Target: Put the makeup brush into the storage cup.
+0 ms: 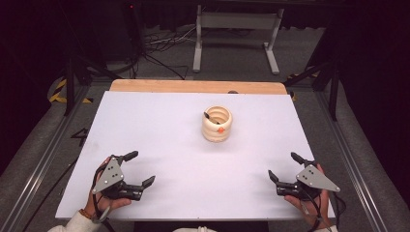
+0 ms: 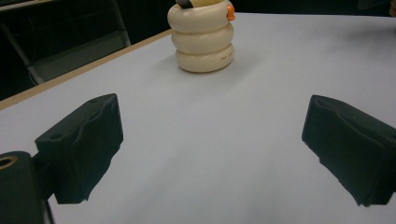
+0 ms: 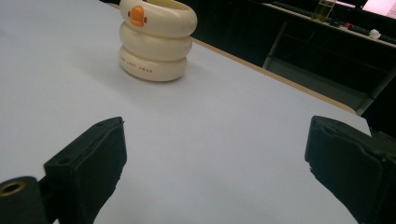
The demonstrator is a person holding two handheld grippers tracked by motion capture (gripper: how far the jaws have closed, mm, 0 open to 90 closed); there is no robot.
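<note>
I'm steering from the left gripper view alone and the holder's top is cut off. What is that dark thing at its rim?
Observer: In the high view a dark-tipped stick leans inside the cream ringed holder, against its far-left rim.
Operator: Where are the right tongs?
Observer: The right tongs sit near the table's front right corner, jaws open, apart from the holder.
Operator: And the orange mark, what is it?
Observer: The right gripper view shows it as a small orange badge on the top ring.
Operator: Mine are open too?
Observer: Yes, the left tongs are open, at the front left.
</note>
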